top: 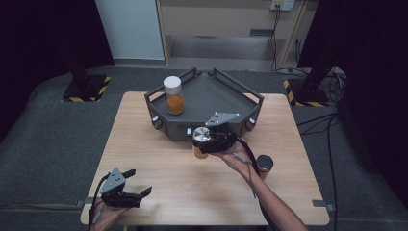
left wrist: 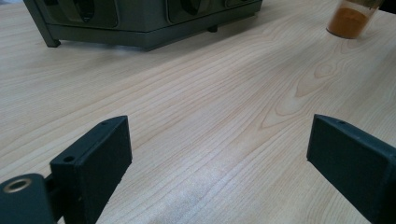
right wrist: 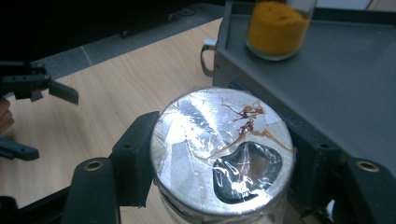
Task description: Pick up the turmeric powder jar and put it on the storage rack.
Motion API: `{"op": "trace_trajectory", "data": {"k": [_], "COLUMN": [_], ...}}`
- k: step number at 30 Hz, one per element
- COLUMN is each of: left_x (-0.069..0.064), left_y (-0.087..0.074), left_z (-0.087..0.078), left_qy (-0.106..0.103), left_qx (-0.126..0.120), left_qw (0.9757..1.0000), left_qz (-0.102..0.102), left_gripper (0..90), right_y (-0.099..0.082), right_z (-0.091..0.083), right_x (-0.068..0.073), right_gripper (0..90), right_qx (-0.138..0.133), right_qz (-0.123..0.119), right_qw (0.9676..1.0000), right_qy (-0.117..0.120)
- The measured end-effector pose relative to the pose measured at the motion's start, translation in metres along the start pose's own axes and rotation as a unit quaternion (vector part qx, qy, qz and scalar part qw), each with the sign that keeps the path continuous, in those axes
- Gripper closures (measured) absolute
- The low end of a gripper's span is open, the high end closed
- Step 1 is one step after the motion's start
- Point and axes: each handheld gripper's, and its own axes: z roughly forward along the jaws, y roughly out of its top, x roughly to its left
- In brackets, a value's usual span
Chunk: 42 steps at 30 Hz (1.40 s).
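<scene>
- Right gripper: jaws clamped on a foil-sealed jar, one pad on each side of its rim. Foil seal is torn and wrinkled, with brown smears on it.
- High view: the jar sits in the grip just in front of the grey tray, near the tray's front corner; orange contents show below the seal. Can't tell if the jar base touches the wooden table.
- White-capped jar of orange powder stands upright on the tray, left side, well apart from the held jar.
- Dark lid lies on the table just right of the person's right forearm.
- Left gripper: jaws wide apart, nothing between them, low over the table's near-left corner, well apart from the tray.
- Left gripper view: bare wood between the jaws, tray base at the top.
</scene>
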Motion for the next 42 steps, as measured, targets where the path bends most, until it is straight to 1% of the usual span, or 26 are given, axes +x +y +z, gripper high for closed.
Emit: {"op": "trace_trajectory", "data": {"k": [4,9,12,14,22,28,33,39,42], "left_x": [0.000,-0.001,-0.001,0.000,0.000,0.000,0.000,0.000,0.000], "left_y": [0.000,0.000,0.000,0.000,0.000,0.000,0.000,-0.001,-0.001], "left_z": [0.000,0.000,0.000,0.000,0.000,0.000,0.000,-0.001,-0.001], "left_qy": [0.002,0.003,0.003,0.002,0.002,0.002,0.002,0.004,0.005], "left_qx": [0.000,0.002,0.000,0.002,0.000,0.000,-0.001,-0.002,-0.004], "left_qw": [1.0000,1.0000,1.0000,1.0000,1.0000,1.0000,1.0000,1.0000,1.0000], "left_qz": [-0.001,0.001,0.000,0.000,-0.001,-0.001,-0.001,-0.001,-0.003], "left_gripper": [5.7,5.8,5.8,5.8,5.8,5.8,5.8,5.8,5.8], "right_y": [0.010,0.026,0.032,0.037,0.056,0.067,0.074,0.080,0.083], "right_z": [-0.004,-0.007,-0.008,-0.009,-0.009,-0.005,0.001,0.012,0.018], "right_x": [-0.004,-0.008,-0.010,-0.011,-0.016,-0.020,-0.026,-0.032,-0.035], "right_gripper": [34.6,34.6,34.6,34.6,34.6,34.5,34.5,34.6,34.5], "right_qx": [-0.004,0.000,-0.001,-0.001,-0.004,-0.003,-0.005,-0.008,-0.006], "right_qz": [0.006,0.012,0.015,0.015,0.019,0.019,0.027,0.040,0.041], "right_qw": [1.0000,0.9998,0.9998,0.9996,0.9987,0.9978,0.9969,0.9946,0.9934], "right_qy": [-0.003,-0.013,-0.017,-0.022,-0.046,-0.063,-0.073,-0.096,-0.107]}}
